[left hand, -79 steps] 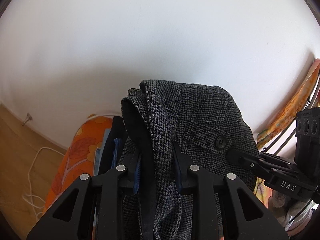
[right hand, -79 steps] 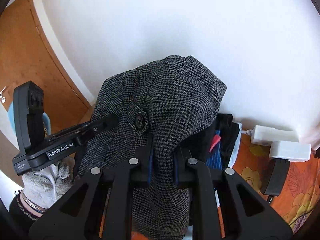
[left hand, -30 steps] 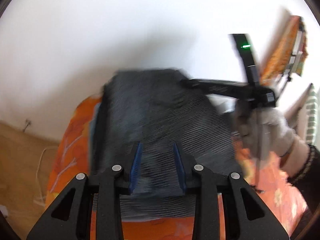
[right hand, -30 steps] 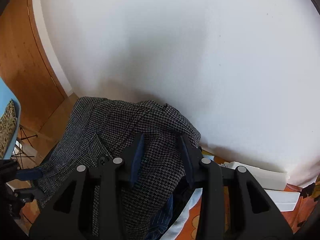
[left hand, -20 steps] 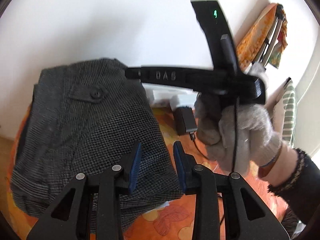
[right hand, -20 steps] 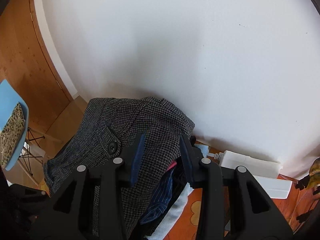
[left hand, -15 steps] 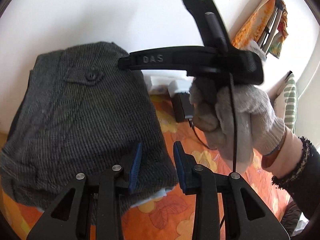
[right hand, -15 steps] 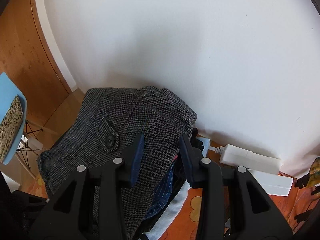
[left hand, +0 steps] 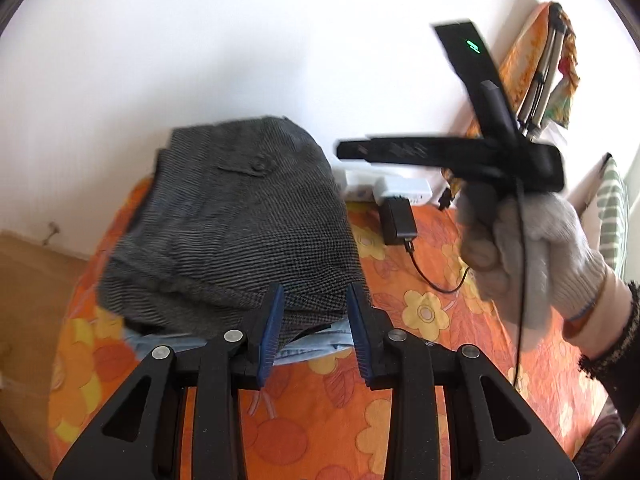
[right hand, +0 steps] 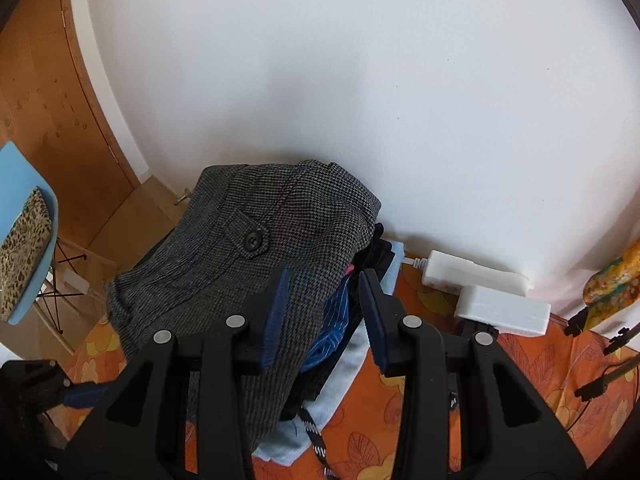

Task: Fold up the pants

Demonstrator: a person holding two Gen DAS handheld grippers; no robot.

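The folded grey houndstooth pants [left hand: 240, 224] lie on top of a stack of folded clothes on the orange flowered bedcover [left hand: 420, 320]; they also show in the right wrist view [right hand: 256, 256], button flap up. My left gripper [left hand: 315, 330] is open and empty at the near edge of the pants. My right gripper [right hand: 324, 312] is open and empty, just in front of the stack's right side. In the left wrist view the right gripper's body shows raised at the right, held by a gloved hand [left hand: 524, 248].
Blue striped and light blue clothes [right hand: 336, 332] lie under the pants. White power strips [right hand: 480, 288] and a black charger with cable [left hand: 398, 220] lie by the wall. A blue chair [right hand: 24, 232] stands at left. A drying rack [left hand: 536, 64] stands at right.
Both grippers let go of the pants, which now rest on the stack. Both have pulled back from the pile, and the right gripper has lifted away to the right.
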